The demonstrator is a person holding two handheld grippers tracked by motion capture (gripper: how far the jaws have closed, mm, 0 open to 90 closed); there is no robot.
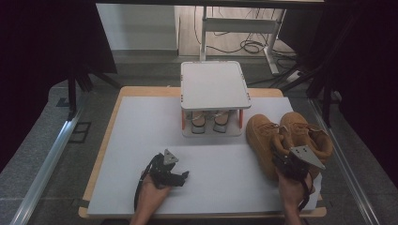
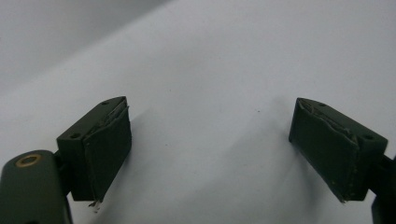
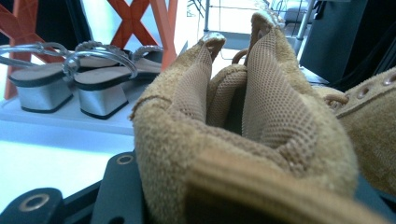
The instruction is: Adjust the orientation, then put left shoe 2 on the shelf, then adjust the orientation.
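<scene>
Two tan suede boots stand side by side at the table's right: the left boot (image 1: pixel 261 133) and the right boot (image 1: pixel 307 133). My right gripper (image 1: pixel 281 157) comes at the left boot from the near side, and its jaws hold the heel collar. In the right gripper view that boot's collar (image 3: pixel 243 140) is squeezed narrow, with a black finger (image 3: pixel 119 191) against its left side. My left gripper (image 1: pixel 185 177) lies low on the white table top near the front, pointing right. Its jaws stand wide open over bare surface, and in the left gripper view nothing is between the pads (image 2: pixel 109 154).
A small white shoe rack (image 1: pixel 215 84) with orange posts stands at the table's middle back. A pair of silver-heeled sandals (image 1: pixel 209 123) sits on its lower shelf, also seen as sandals (image 3: pixel 93 79) to the boot's left. The white table top (image 1: pixel 150 126) has wooden edges.
</scene>
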